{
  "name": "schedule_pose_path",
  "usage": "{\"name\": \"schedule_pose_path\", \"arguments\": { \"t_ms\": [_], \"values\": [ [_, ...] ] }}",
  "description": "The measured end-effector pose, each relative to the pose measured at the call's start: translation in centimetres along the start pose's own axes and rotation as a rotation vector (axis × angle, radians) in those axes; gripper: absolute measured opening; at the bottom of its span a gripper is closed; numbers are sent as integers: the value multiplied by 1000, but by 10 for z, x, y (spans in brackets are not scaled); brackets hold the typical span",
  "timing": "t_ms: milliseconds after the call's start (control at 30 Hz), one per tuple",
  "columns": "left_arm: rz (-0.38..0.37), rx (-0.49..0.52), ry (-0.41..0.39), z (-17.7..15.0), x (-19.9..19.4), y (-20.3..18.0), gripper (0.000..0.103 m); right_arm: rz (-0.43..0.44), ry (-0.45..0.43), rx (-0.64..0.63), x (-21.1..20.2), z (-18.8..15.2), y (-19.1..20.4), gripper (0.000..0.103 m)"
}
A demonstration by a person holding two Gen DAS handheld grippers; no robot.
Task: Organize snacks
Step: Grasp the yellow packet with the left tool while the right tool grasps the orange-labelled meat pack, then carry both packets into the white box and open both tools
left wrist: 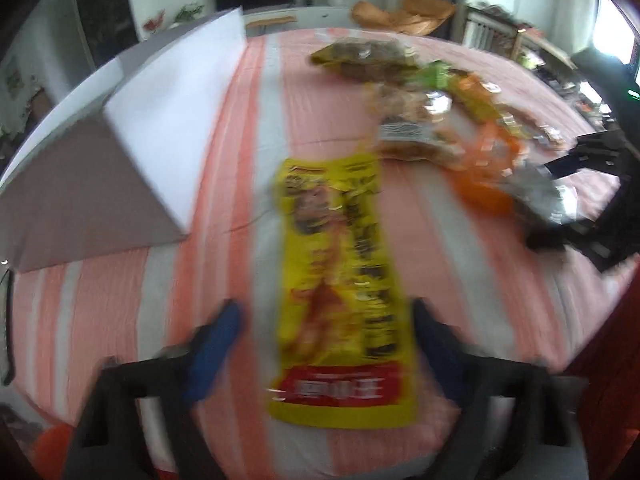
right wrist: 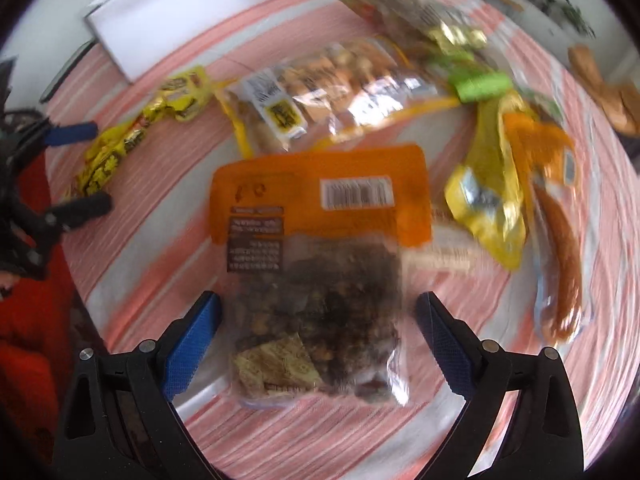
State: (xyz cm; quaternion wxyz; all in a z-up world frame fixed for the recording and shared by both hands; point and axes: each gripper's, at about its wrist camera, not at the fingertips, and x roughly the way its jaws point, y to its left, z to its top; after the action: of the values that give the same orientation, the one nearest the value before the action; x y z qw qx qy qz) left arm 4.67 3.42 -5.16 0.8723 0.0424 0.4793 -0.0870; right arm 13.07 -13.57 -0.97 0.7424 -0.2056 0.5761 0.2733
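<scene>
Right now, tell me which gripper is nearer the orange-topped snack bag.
Right. The right gripper straddles the orange-topped snack bag, one finger on each side. The left gripper is off to the side, around the long yellow packet.

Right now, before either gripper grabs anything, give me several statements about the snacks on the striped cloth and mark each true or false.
1. A long yellow snack packet lies between the fingers of the left gripper. True.
2. The packet between the fingers of the right gripper is all green. False: the orange-topped pouch has a clear lower part showing dark pieces.
3. The orange-topped pouch carries a barcode label. True.
4. The white box stands on top of the snack pile. False: it sits on the cloth to one side, apart from the packets.
5. The right gripper is shut tight on the cloth. False: its fingers stand wide, either side of the pouch.
</scene>
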Motion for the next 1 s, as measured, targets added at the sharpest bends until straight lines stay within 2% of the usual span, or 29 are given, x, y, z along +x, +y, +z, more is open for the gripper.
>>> {"name": "schedule_pose_path", "arguments": {
  "t_ms": [67,100,133,200,233,333,400,500,567,633,700,767,867,1000],
  "values": [
    [31,29,7,0,-1,-6,53,-17,-8,39,-8,-5,-5,69],
    [42,36,-9,-1,-3,-8,46,-9,6,61,-9,-8,-7,67],
    [43,34,-21,-2,-6,-7,45,7,15,83,-11,-13,-10,67],
    [0,-8,-22,-3,-7,0,44,7,11,91,-14,-28,-11,66],
    [-14,-24,-25,-4,-7,2,44,35,-4,129,-18,-36,-17,66],
    [-69,-70,-36,-3,-11,10,44,138,-106,294,-43,-67,-43,66],
    [-136,-118,-62,2,-19,14,44,170,-172,400,-58,-87,-64,66],
    [-220,-167,-93,10,-34,16,44,137,-213,502,-66,-113,-89,66],
    [-259,-197,-110,16,-45,20,44,121,-191,548,-65,-122,-98,66],
    [-306,-239,-144,29,-61,35,44,140,-175,579,-64,-127,-107,66],
    [-321,-275,-169,41,-74,56,44,156,-189,570,-69,-115,-104,66],
    [-304,-317,-199,58,-85,87,44,197,-238,551,-81,-83,-88,66],
    [-228,-350,-228,82,-96,132,44,287,-331,506,-102,-19,-52,66],
    [-66,-385,-232,112,-100,196,44,421,-428,399,-122,90,11,67]
  ]
}}
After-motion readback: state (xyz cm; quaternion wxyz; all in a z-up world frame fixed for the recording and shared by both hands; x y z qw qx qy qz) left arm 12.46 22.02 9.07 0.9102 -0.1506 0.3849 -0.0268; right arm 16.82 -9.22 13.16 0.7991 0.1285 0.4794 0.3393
